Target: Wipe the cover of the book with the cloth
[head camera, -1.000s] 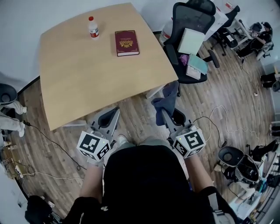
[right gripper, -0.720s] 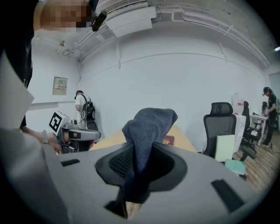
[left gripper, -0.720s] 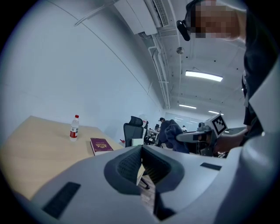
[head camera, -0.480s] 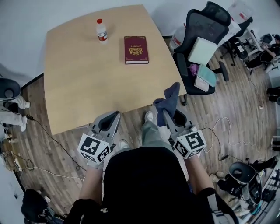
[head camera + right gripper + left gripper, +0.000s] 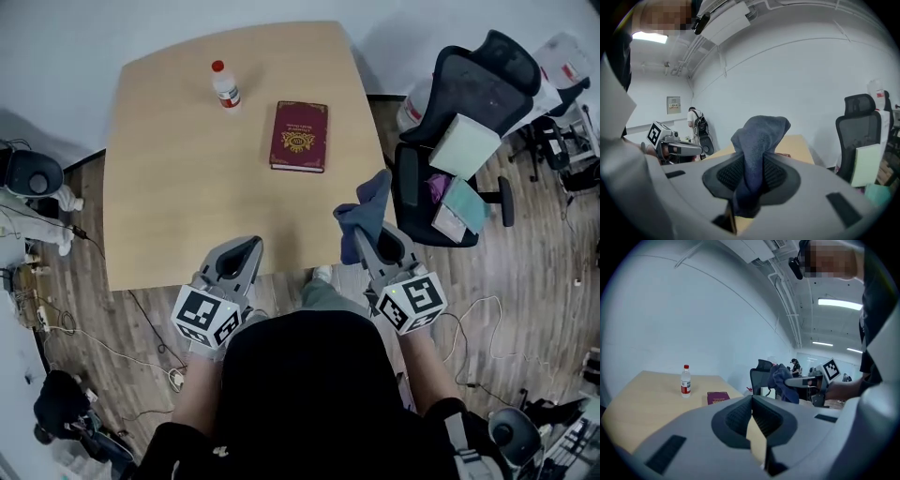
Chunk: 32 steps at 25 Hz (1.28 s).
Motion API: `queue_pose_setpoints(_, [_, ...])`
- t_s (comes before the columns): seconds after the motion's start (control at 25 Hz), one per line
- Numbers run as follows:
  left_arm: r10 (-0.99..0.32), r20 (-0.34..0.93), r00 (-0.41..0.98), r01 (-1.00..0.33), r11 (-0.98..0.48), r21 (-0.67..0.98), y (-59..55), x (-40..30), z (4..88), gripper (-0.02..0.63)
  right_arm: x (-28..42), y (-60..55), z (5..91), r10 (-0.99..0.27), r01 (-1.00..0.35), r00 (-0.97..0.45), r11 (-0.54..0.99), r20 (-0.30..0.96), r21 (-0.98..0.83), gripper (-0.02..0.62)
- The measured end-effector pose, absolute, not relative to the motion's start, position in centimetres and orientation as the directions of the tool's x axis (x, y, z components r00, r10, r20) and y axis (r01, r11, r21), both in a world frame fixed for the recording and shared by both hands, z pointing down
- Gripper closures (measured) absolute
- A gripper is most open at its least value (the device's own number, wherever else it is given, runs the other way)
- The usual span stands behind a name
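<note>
**Blue cloth gripped, book cover not yet wiped**

Head view: one maroon book lies flat on the far half of the wooden bench. One red-capped bottle stands near it, not touching. Two tongs hang at the bench's near edge, well apart from the book. The right tongs carry the one blue cloth, bunched above their tips. The left tongs carry nothing.

Left gripper view: the jaws are pressed together with nothing between them. The book and bottle sit ahead on the bench.

Right gripper view: the jaws are clamped on the cloth, which stands up in a fold between the pads.

Progress, as I judge it: the cloth is in hand, so the reach to the book and all the wiping remain.
</note>
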<state>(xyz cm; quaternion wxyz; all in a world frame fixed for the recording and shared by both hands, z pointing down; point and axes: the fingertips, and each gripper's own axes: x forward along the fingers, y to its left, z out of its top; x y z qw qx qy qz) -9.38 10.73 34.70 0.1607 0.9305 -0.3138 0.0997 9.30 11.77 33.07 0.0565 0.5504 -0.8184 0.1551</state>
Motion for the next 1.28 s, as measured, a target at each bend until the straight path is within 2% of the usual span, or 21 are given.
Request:
queue_pose_setpoints(0.52, [-0.601,0.395,0.695,-0.702,-0.685,0.193,5.6,-3.9,36.9,0.586,16.6,4.6,37.1,-0.841,-0.88,-0.457,0.381,0.288,-0.283,0.5])
queue_pose_setpoints(0.96, [-0.528,0.424,0.736,-0.65,-0.725,0.225,-2.4,-2.4,40.1,0.584,15.9,-2.0,39.9,-0.846,-0.898,-0.417,0.328,0.331,-0.293,0.5])
queue_pose_setpoints(1.28, [-0.458,0.499,0.736,-0.634,-0.723,0.273,-8.3,-2.2,45.6,0.584,14.6,-8.8,42.6,-0.829,-0.907,-0.402,0.304,0.389,-0.291,0.5])
